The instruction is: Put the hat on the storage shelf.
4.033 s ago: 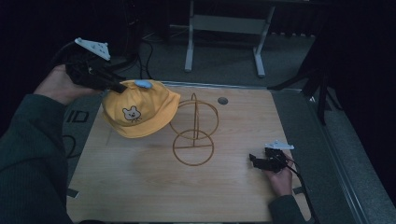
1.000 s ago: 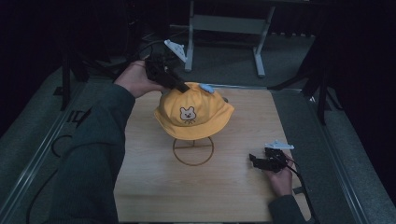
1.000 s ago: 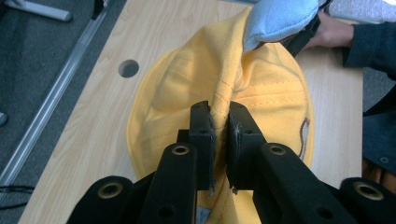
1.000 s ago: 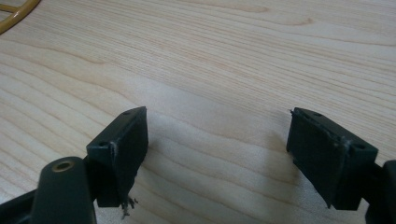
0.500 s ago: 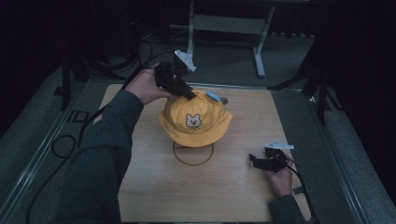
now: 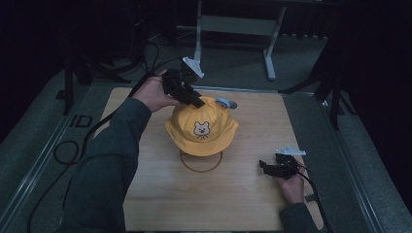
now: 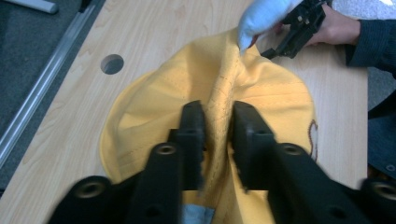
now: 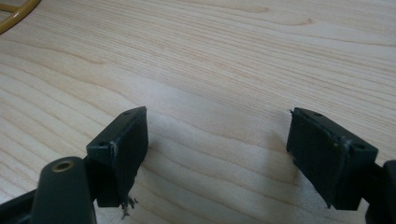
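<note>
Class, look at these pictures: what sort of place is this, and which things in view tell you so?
Probably a lab or studio set up for recording handling demonstrations. A bare wooden table stands on grey flooring in a dark room, cables trail across the floor, and a metal stand frame stands behind the table.

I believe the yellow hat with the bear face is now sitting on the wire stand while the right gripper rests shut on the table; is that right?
Not quite: the right gripper is open, not shut. The right gripper view shows its two jaws standing wide apart with bare table between them. The rest holds: the yellow hat sits on the wire stand, as the high view shows.
</note>
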Motion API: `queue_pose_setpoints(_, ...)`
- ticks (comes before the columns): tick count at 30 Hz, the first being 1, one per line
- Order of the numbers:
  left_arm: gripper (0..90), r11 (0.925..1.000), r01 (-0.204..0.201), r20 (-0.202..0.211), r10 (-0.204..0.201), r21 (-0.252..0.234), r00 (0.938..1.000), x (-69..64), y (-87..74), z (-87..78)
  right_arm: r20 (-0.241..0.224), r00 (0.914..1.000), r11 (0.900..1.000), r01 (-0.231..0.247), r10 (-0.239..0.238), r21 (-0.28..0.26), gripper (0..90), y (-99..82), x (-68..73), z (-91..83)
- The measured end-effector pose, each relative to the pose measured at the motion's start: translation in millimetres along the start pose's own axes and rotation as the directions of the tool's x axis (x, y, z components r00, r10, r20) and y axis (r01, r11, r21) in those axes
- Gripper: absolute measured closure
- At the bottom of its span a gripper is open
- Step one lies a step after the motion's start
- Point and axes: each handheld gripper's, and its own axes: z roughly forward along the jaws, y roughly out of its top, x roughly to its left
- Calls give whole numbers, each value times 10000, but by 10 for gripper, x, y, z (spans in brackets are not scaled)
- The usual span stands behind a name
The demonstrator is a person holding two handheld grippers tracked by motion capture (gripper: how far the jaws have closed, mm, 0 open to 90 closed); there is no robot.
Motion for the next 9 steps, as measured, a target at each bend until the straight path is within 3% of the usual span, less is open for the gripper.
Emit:
queue_pose_setpoints(5, 547, 9969, 573, 40, -572, -534, 9984, 49, -25, -100, 3, 10000, 10000, 2, -2, -1, 206, 0, 0, 0)
queue_pose_setpoints(9, 425, 9870, 813, -275, -859, -1386, 9959, 54, -61, -227, -4, 10000, 10000, -1, 1, 3, 206, 0, 0, 0)
